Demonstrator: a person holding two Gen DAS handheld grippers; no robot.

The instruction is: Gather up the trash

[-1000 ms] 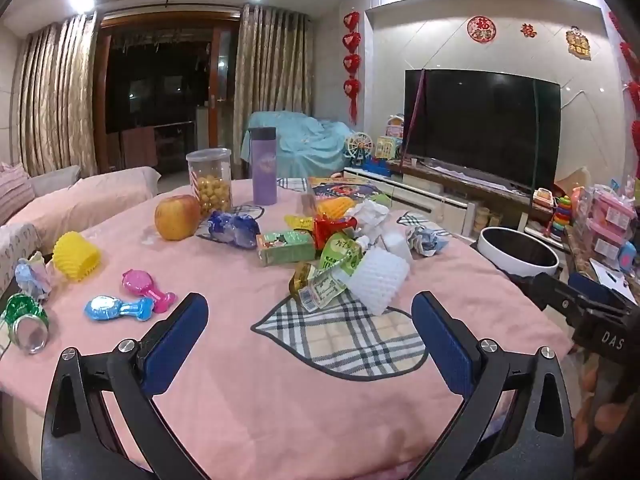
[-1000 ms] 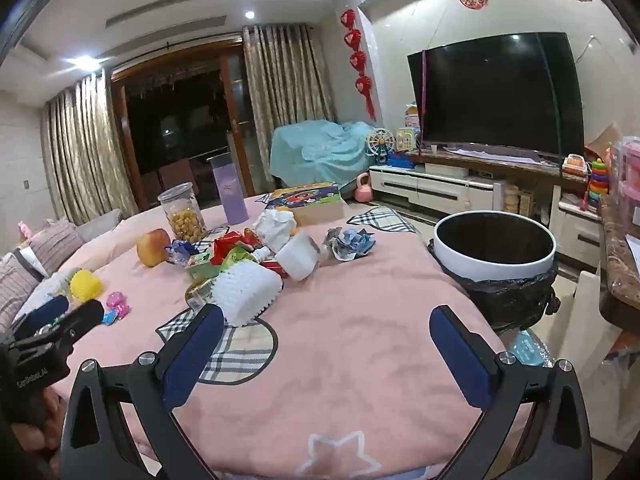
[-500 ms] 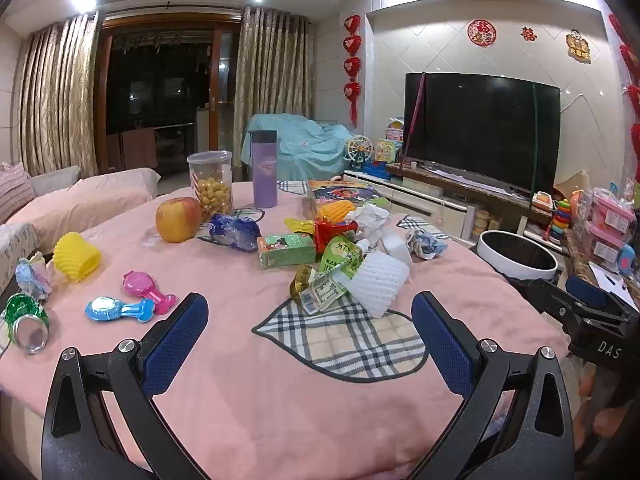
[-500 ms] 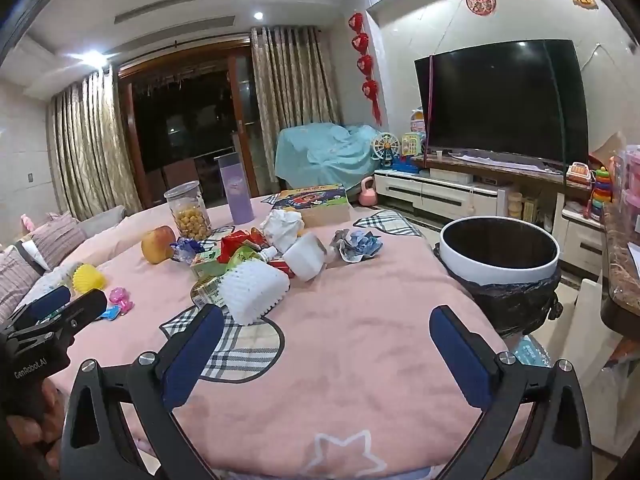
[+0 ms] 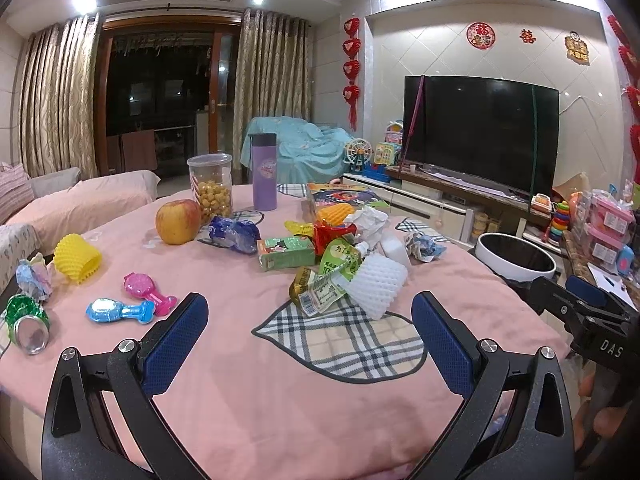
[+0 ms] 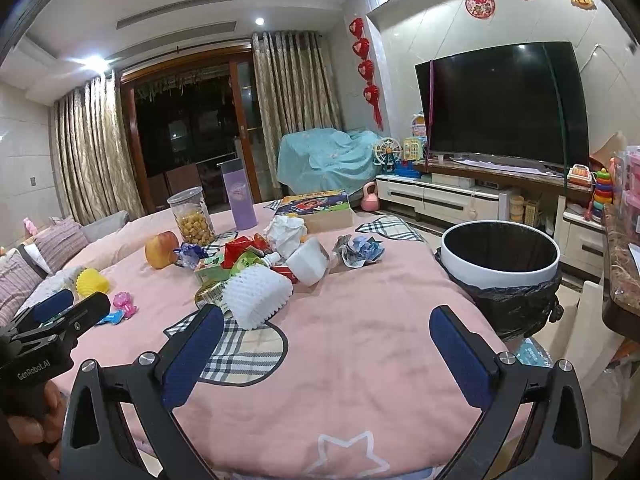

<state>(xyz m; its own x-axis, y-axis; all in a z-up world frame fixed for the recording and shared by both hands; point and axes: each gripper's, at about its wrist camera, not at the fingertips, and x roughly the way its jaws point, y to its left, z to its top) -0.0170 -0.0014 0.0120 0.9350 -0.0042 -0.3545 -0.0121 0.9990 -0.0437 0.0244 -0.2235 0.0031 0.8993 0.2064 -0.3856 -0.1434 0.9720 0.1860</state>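
A heap of trash lies mid-table on the pink cloth: a white foam fruit net point(image 5: 376, 284) point(image 6: 256, 294), a green drink carton point(image 5: 286, 253), crumpled white paper point(image 5: 370, 222) point(image 6: 286, 230), a crumpled blue wrapper point(image 5: 424, 246) point(image 6: 360, 252) and a white cup point(image 6: 308, 266). A white bin lined with a black bag point(image 6: 500, 270) point(image 5: 516, 258) stands off the table's right edge. My left gripper point(image 5: 310, 336) is open above the near cloth, short of the heap. My right gripper point(image 6: 326, 344) is open too, holding nothing.
An apple point(image 5: 177, 222), a snack jar point(image 5: 210, 190), a purple flask point(image 5: 263, 172) and a picture box point(image 6: 316, 206) stand at the back. A yellow foam net point(image 5: 78, 258), toy rattles point(image 5: 132, 306) and a green can point(image 5: 28, 324) lie left. TV cabinet point(image 6: 452, 196) beyond.
Both views have shifted slightly, with the heap sitting a little lower in each. Both grippers stay open and empty.
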